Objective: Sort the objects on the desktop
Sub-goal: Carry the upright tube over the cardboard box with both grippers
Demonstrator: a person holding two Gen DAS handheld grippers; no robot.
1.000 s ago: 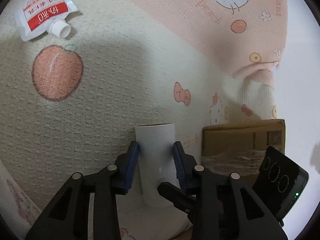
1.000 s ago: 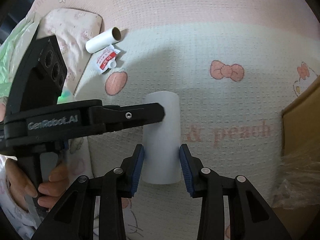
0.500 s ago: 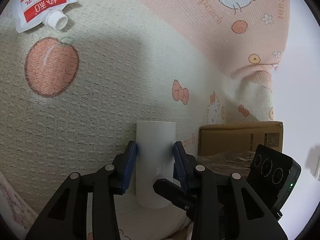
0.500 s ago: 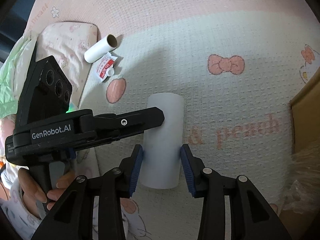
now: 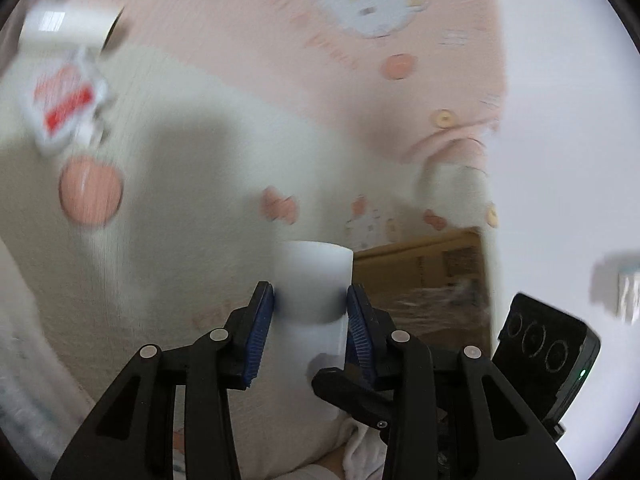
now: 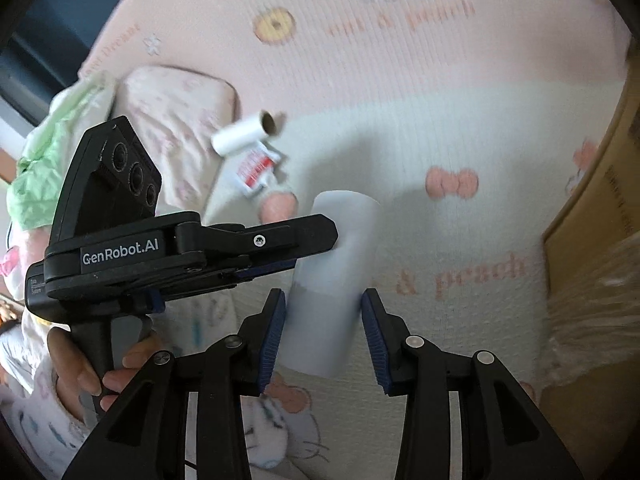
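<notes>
While left tongs (image 5: pixel 310 312) pinch white tube (image 5: pixel 314 280) (right (image 6: pixel 323 328) parted).

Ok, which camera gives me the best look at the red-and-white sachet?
The right wrist view: the red-and-white sachet is small but fairly sharp, lying against the small paper roll. The left wrist view shows it larger, but motion blur smears it.

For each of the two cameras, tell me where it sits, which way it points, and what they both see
Left wrist: on the left gripper, looking along its fingers at the white tube it clamps; the cardboard box lies beyond.
Right wrist: on the right gripper, facing the same tube; the left gripper and a hand show.
Shared: tube, red-and-white pouch, small roll, blanket.
</notes>
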